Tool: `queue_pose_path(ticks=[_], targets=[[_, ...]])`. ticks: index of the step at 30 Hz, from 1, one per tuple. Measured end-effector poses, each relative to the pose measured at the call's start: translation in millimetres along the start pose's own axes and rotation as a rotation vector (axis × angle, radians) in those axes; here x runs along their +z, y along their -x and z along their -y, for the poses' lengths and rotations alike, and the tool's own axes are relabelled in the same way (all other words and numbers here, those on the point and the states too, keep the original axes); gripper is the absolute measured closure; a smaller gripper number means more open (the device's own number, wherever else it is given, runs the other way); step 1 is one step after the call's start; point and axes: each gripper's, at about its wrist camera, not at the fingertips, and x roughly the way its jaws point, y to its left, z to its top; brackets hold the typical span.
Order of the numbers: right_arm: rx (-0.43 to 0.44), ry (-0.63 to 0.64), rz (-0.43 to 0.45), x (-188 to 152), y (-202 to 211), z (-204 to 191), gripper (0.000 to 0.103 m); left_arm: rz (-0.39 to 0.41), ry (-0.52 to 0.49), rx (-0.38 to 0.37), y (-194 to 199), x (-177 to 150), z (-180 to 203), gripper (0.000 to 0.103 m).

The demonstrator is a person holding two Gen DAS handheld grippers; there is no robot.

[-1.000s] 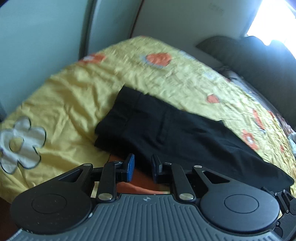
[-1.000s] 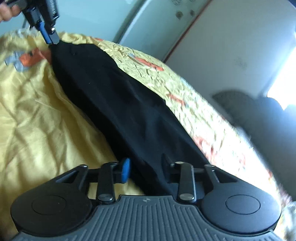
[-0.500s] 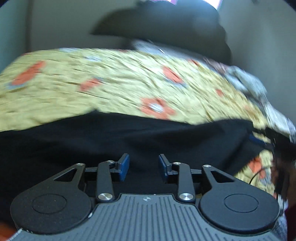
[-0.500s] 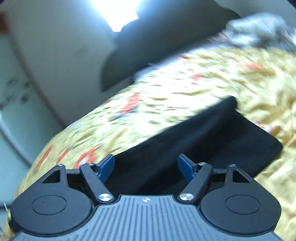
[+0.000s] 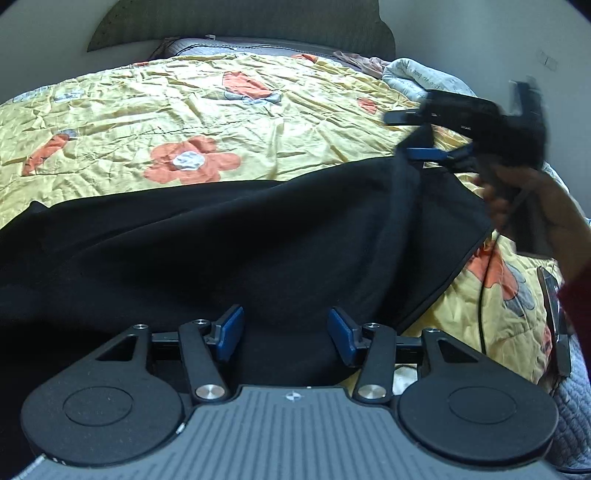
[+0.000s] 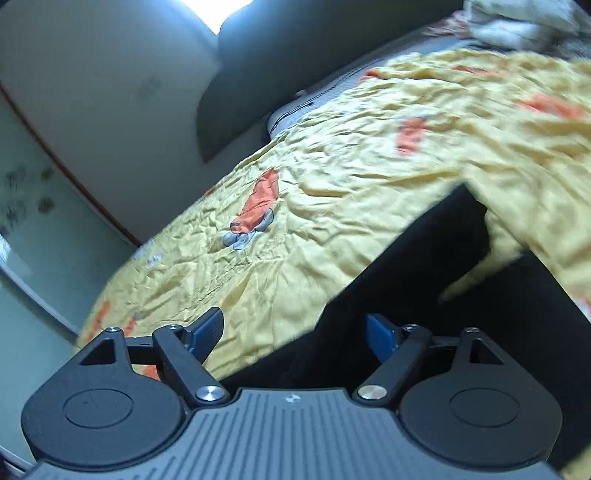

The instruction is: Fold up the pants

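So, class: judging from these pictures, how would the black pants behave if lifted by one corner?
Probably floppy: the black pants drape in soft folds over the yellow bedspread. Likely light: one raised corner sags between the right tool's open fingers. They would probably slide rather than roll.

You are facing a bed spread with a crumpled yellow quilt printed with orange flowers. At its far end a dark grey padded headboard stands against a pale plain wall. A rumpled white-and-grey blanket lies at the far right. Bright window light glares above, and a pale green panel stands at the left.
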Motion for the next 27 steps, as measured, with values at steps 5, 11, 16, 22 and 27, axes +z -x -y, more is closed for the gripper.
queue_pose_path(ticks=[5, 11, 16, 22, 27], targets=[[-0.024, 0.025, -0.038, 6.0, -34.4, -2.7, 0.022, 0.01, -0.014, 0.007, -3.8, 3.9, 8.0, 0.048], [-0.029, -0.057, 0.167, 2.9, 20.3, 15.4, 0.022, 0.029, -0.014, -0.008, -5.7, 4.2, 15.0, 0.048], [-0.013, -0.189, 0.184, 3.2, 32.3, 54.5, 0.021, 0.038, 0.005, -0.058, -6.4, 7.2, 20.5, 0.048], [0.064, -0.291, 0.157, -0.1, 8.2, 70.0, 0.02, 0.029, -0.033, -0.073, -12.0, 8.7, 36.2, 0.046], [0.137, -0.303, 0.165, 4.4, -1.5, 66.9, 0.02, 0.024, -0.034, -0.056, -18.4, 9.8, 39.6, 0.046]])
